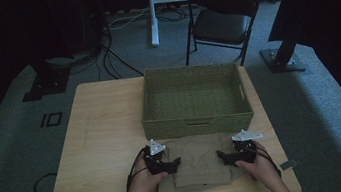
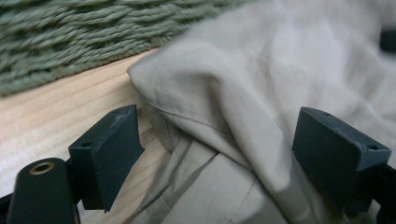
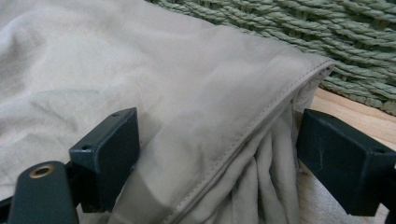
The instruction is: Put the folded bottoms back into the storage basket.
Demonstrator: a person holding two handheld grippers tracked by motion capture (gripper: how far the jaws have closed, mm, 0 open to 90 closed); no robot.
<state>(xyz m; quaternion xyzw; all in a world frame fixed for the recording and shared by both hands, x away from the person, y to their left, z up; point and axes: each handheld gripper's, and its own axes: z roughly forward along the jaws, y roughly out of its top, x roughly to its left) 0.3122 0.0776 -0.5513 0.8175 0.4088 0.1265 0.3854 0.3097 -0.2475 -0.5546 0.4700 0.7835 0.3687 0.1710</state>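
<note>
A folded beige garment [image 1: 198,166] lies on the wooden table [image 1: 103,135], just in front of a green woven basket [image 1: 197,122]. My left gripper [image 1: 175,163] is at the garment's left edge and points right. Its jaws stand wide with a raised fold of the cloth [image 2: 233,93] between them, and the left jaw is over bare wood. My right gripper [image 1: 220,157] is at the right edge and points left. It is open, and the stitched hem of the cloth [image 3: 163,93] runs between its jaws. Neither pair of pads presses the fabric.
The basket's woven wall [image 2: 70,37] [image 3: 327,28] stands close behind the garment and looks empty inside. Behind the table on the grey carpet are a black folding chair [image 1: 220,18], cables and stand bases. The table's left half is bare wood.
</note>
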